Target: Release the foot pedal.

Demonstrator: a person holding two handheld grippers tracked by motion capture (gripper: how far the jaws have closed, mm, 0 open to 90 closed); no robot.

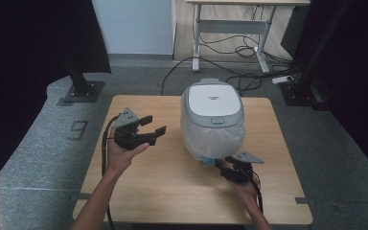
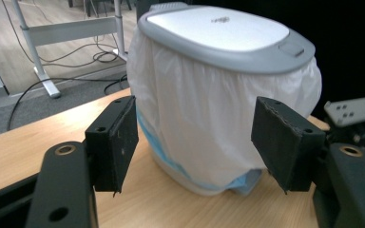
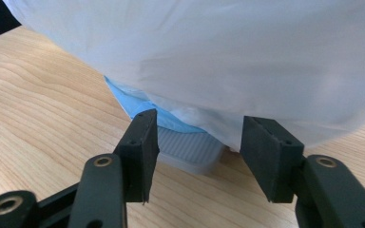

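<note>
A small pedal bin (image 1: 212,120) with a grey-rimmed white lid stands at the back middle of the wooden table. A white liner bag (image 2: 218,95) hangs down over its outside, and a blue layer (image 3: 138,102) peeks out at the base. My left gripper (image 1: 154,125) is held above the table to the bin's left, open, its jaws pointing at the bin (image 2: 195,142) with nothing between them. My right gripper (image 1: 224,163) sits low at the bin's near base, open. Its jaws (image 3: 197,152) stand to either side of the grey ribbed pedal (image 3: 185,147), apart from it.
The light wooden table (image 1: 172,187) has bare surface in front of and left of the bin. Beyond it are a grey carpet, a desk frame (image 1: 230,28) with cables (image 1: 239,52) on the floor, and a black stand base (image 1: 81,91) at the back left.
</note>
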